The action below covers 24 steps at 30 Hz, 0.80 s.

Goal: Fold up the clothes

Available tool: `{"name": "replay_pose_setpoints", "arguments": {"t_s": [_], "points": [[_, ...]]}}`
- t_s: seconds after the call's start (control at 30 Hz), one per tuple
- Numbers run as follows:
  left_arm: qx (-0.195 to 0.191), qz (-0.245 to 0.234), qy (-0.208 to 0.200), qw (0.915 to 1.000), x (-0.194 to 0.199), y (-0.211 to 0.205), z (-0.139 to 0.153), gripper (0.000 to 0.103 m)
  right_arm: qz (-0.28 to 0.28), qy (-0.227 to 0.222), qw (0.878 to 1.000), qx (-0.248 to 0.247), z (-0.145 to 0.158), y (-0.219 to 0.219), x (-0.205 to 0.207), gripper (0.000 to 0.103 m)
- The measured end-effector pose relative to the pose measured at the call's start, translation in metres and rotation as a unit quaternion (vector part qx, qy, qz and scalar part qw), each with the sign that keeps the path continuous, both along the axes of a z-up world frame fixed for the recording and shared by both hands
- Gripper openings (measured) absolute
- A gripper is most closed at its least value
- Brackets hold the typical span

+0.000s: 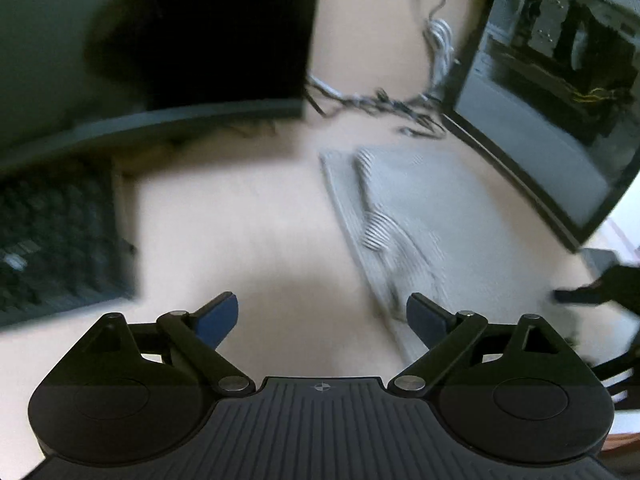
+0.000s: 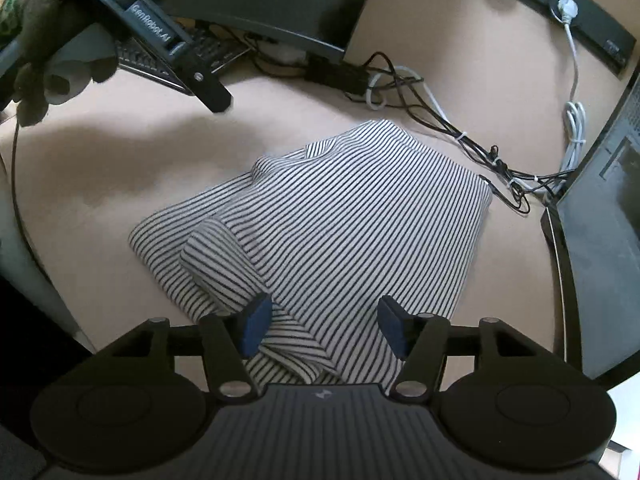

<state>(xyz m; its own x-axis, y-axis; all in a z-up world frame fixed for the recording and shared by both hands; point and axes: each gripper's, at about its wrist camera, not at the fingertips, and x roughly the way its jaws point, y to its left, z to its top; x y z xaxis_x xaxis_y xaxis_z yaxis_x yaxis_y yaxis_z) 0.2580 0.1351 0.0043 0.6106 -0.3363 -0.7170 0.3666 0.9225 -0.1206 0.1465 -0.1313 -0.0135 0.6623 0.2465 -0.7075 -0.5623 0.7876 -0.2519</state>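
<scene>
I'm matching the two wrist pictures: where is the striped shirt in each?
Left wrist: striped shirt, blurred, right of centre on the table.
Right wrist: striped shirt, centre, folded, just ahead of the fingers.
Shared landmark: the white cable beyond the shirt.

Bare desk (image 2: 120, 152) — cables (image 2: 460, 136) behind shirt (image 2: 340, 208)
</scene>
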Motion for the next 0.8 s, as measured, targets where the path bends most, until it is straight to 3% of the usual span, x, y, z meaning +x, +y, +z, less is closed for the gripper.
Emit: {"name": "replay_pose_setpoints", "arguments": {"t_s": [0.13, 0.33, 0.4, 0.47, 0.57, 0.63, 0.7, 0.8], "points": [[0.029, -0.029, -0.036, 0.9985, -0.012, -0.003, 0.0, 0.099, 0.048, -0.017, 0.999, -0.006, 0.015, 0.014, -0.01, 0.069], [0.058, -0.079, -0.034, 0.9946, -0.03, -0.019, -0.009, 0.102, 0.106, 0.008, 0.993, -0.042, -0.008, 0.037, -0.018, 0.078], [0.062, -0.098, -0.031, 0.9928, -0.034, -0.022, -0.012, 0.102, 0.125, 0.002, 0.99, -0.061, -0.015, 0.045, -0.023, 0.084], [0.064, -0.118, -0.028, 0.9905, -0.038, -0.025, -0.014, 0.102, 0.129, -0.007, 0.989, -0.07, -0.02, 0.047, -0.023, 0.084], [0.063, -0.152, -0.025, 0.986, -0.045, -0.031, -0.016, 0.102, 0.108, 0.0, 0.992, -0.062, -0.016, 0.047, -0.015, 0.057], [0.062, -0.18, -0.024, 0.9814, -0.05, -0.036, -0.017, 0.103, 0.063, 0.05, 0.997, 0.004, -0.005, 0.034, 0.001, 0.051], [0.065, -0.211, -0.025, 0.975, -0.055, -0.043, -0.02, 0.103, 0.01, 0.105, 0.991, 0.086, 0.005, 0.013, 0.02, 0.047], [0.091, -0.254, -0.039, 0.9623, -0.064, -0.061, -0.029, 0.103, -0.014, 0.132, 0.982, 0.131, 0.006, 0.0, 0.03, 0.047]]}}
